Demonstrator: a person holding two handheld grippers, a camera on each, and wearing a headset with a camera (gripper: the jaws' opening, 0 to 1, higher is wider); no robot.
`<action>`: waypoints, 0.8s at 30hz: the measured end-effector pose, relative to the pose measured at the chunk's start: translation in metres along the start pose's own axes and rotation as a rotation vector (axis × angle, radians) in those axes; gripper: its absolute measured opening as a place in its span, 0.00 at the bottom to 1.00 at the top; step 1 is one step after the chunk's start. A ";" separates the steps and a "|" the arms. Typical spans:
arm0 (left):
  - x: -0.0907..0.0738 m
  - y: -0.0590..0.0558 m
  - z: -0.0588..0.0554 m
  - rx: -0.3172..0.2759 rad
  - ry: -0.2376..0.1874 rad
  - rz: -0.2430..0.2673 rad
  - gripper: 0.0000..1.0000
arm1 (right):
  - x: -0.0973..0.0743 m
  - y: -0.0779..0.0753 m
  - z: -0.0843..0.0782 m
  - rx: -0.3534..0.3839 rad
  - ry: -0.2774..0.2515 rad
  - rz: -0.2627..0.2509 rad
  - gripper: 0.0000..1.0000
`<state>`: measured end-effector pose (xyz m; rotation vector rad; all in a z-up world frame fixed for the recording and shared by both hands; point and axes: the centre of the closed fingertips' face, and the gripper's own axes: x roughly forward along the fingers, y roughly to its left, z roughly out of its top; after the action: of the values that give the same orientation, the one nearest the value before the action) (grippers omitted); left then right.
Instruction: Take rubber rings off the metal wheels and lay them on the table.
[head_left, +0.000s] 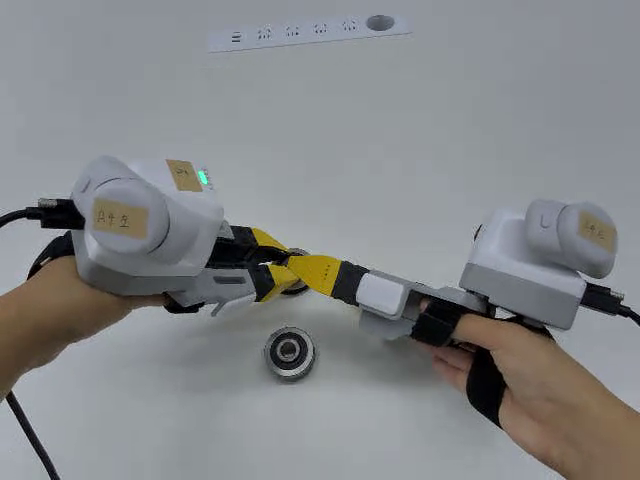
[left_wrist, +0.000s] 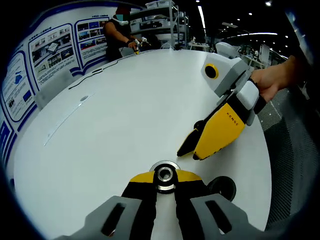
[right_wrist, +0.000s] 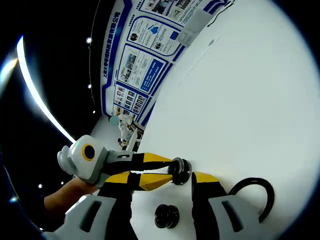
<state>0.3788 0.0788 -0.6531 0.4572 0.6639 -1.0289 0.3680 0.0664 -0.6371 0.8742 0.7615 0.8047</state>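
My left gripper (head_left: 285, 272) (left_wrist: 165, 172) is shut on a small metal wheel (head_left: 297, 289) (left_wrist: 165, 176) (right_wrist: 180, 171), held just above the white table (head_left: 400, 150). The right gripper (head_left: 300, 276) (left_wrist: 190, 152) (right_wrist: 175, 182) reaches in from the right. Its yellow jaws stand apart on either side of that wheel. A second wheel (head_left: 289, 352) (left_wrist: 222, 187) (right_wrist: 166, 215), still wearing its black rubber ring, stands on the table nearer the person. In the right gripper view a loose black rubber ring (right_wrist: 270, 192) shows beside the outer side of one jaw; whether it rests on the table is unclear.
A white power strip (head_left: 300, 32) lies at the table's far edge. A black cable (head_left: 25, 430) trails off the left gripper at the lower left. Behind the table another person (left_wrist: 120, 30) stands by shelves and wall posters.
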 end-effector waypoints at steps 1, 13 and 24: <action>0.000 0.000 0.000 0.000 0.000 0.000 0.13 | 0.001 0.000 0.000 0.000 0.001 -0.001 0.49; 0.000 -0.001 0.000 -0.004 -0.006 -0.005 0.13 | 0.011 0.001 0.001 0.009 0.004 0.010 0.49; -0.001 0.000 0.000 -0.002 -0.005 -0.003 0.13 | 0.013 0.003 -0.003 0.011 0.025 0.013 0.48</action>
<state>0.3781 0.0791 -0.6525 0.4516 0.6609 -1.0320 0.3710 0.0798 -0.6389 0.8806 0.7838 0.8250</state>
